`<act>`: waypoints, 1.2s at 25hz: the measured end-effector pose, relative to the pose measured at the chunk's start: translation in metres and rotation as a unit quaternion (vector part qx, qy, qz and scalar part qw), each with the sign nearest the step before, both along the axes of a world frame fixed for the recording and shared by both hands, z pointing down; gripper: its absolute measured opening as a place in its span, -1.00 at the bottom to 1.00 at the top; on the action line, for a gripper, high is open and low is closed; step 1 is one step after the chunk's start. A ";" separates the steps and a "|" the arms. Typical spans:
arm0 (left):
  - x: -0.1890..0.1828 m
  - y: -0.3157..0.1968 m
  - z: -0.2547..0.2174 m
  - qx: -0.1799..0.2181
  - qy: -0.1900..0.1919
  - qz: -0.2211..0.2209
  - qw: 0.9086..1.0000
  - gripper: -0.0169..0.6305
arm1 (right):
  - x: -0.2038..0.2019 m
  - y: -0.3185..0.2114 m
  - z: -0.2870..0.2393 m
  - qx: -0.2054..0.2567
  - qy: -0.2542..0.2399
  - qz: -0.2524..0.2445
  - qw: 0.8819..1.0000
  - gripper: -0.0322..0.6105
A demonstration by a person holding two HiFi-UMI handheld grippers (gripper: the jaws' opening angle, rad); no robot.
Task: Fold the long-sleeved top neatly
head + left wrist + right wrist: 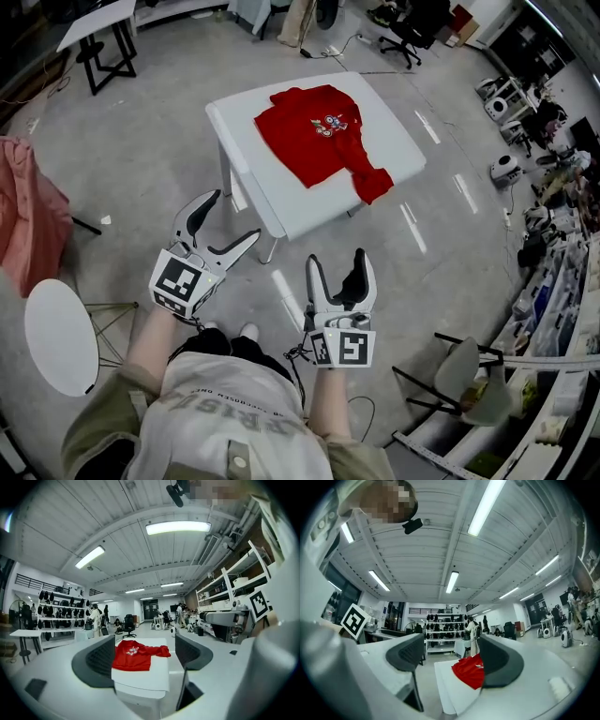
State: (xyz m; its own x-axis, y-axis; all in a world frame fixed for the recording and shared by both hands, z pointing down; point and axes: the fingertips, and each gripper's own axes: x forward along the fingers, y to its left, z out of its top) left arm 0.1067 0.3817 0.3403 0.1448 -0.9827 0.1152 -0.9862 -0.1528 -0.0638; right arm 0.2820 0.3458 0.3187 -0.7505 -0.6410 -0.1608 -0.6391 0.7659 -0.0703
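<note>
Red top (319, 131) lies rumpled on the white tabletop (398, 150), well ahead; left claw (234, 216) and right claw (336, 258) gape wide, empty. Best approach squarely, then spread it flat before folding.

no legible text — print on person's shirt (223, 424) and red top (314, 129) too blurred

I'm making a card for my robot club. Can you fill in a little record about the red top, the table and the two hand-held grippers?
top: red long-sleeved top, lying on the table
sleeve: one sleeve bunched near the table's edge
table: white table
left hand-held gripper: open, nothing between its jaws, not at the table
right hand-held gripper: open, nothing between its jaws, not at the table
</note>
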 end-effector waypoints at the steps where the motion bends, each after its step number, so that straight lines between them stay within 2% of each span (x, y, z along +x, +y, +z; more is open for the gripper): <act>1: -0.003 -0.006 0.001 -0.004 -0.005 -0.002 1.000 0.23 | -0.001 -0.006 0.002 -0.002 0.002 -0.001 1.000 0.23; 9: -0.042 -0.056 0.016 -0.028 -0.031 0.004 0.999 0.24 | -0.033 -0.051 0.028 -0.011 0.034 0.004 0.999 0.23; 17: -0.113 -0.128 0.043 -0.065 -0.043 0.063 0.995 0.24 | -0.091 -0.104 0.054 -0.024 0.069 0.048 0.996 0.23; 23: -0.153 -0.180 0.075 -0.102 -0.059 0.124 0.985 0.24 | -0.123 -0.139 0.076 -0.044 0.103 0.080 0.990 0.23; 30: -0.175 -0.236 0.122 -0.148 -0.103 0.182 0.967 0.24 | -0.121 -0.179 0.124 -0.096 0.155 0.091 0.979 0.23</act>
State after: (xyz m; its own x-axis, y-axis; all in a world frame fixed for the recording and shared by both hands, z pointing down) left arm -0.0681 0.1454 0.4626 0.4193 -0.7906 0.4463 -0.8347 -0.5291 -0.1531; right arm 0.1607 0.1669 0.4424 -0.6146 -0.7648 0.1933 -0.7773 0.6290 0.0173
